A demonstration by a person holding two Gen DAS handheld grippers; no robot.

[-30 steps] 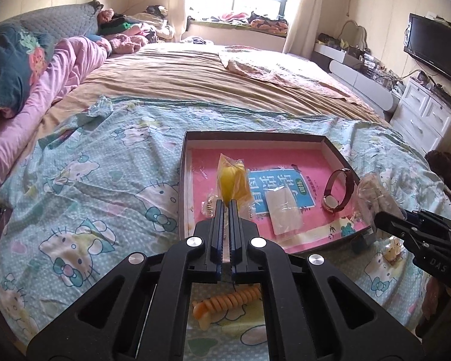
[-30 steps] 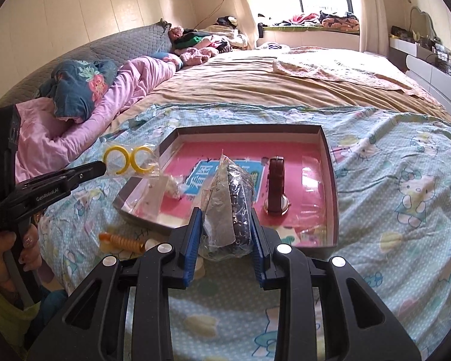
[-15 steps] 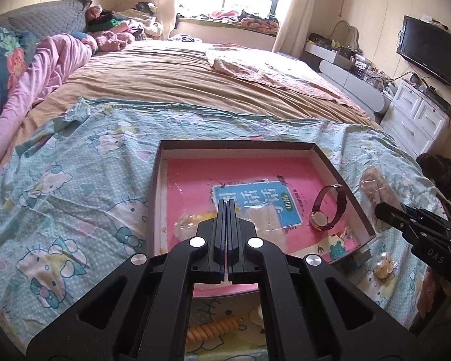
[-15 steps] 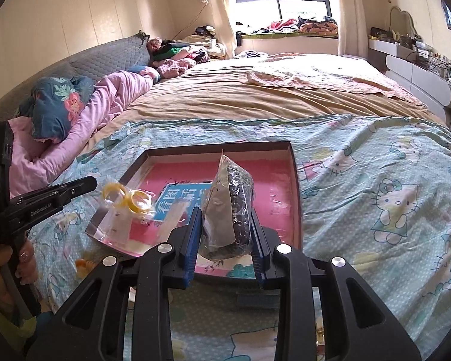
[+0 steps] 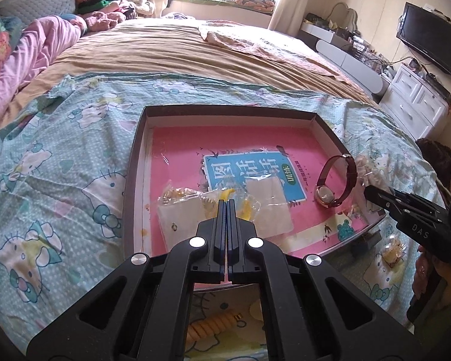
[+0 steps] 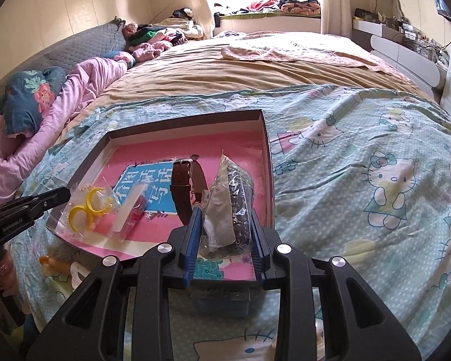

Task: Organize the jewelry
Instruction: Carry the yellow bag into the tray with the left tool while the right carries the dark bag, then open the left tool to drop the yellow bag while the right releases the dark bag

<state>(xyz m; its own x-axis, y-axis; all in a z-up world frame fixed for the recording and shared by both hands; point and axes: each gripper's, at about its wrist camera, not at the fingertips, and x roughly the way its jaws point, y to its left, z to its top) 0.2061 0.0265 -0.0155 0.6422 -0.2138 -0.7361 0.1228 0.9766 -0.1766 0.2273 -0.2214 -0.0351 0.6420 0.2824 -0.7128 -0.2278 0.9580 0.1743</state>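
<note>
A dark-rimmed box (image 5: 230,110) with a pink floor lies on the bed. My left gripper (image 5: 226,203) is shut on a clear bag of yellow rings (image 6: 88,207), which rests low over the box's near left part. My right gripper (image 6: 225,212) is shut on a clear bag of dark beaded jewelry (image 6: 240,186), held upright over the box's near right corner. A watch with a brown strap (image 5: 336,180) stands on the pink floor beside two bags with white cards (image 5: 267,201). Each gripper also shows in the other's view, the left gripper (image 6: 63,194) and the right gripper (image 5: 371,192).
An orange spiral hair tie (image 5: 213,325) lies on the cartoon-cat sheet (image 5: 60,165) in front of the box. A small bag with a gold piece (image 5: 391,251) and a small dark case (image 6: 219,297) sit near the box's front edge. Pink bedding (image 6: 84,90) lies far left.
Both grippers moved forward and down over the box. The yellow-ring bag went from hanging above the box to resting in it. The beaded bag stayed gripped.
</note>
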